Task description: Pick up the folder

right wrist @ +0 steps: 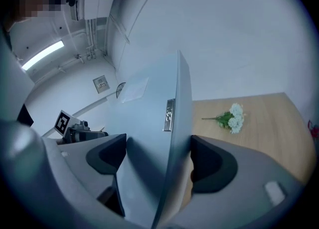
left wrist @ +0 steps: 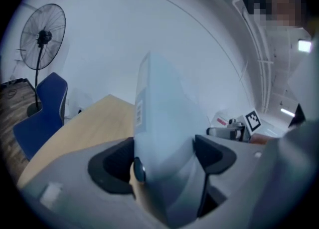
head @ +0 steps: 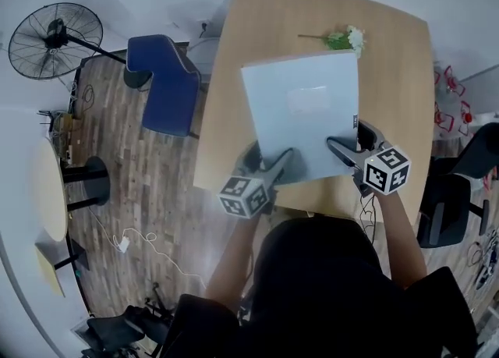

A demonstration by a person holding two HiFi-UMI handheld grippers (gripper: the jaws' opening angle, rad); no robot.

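Observation:
A pale blue folder [head: 302, 111] hangs above the wooden table [head: 234, 76], held at its near edge by both grippers. My left gripper [head: 279, 168] is shut on its near left corner. My right gripper [head: 343, 150] is shut on its near right corner. In the left gripper view the folder [left wrist: 162, 123] stands on edge between the jaws, with a spine label showing. In the right gripper view the folder [right wrist: 157, 123] fills the gap between the jaws, and the other gripper [right wrist: 79, 130] shows beyond it.
A small bunch of white flowers [head: 345, 38] lies at the table's far edge. A blue chair [head: 165, 83] stands left of the table, a floor fan [head: 54, 40] farther left. A black chair [head: 448, 200] is at the right.

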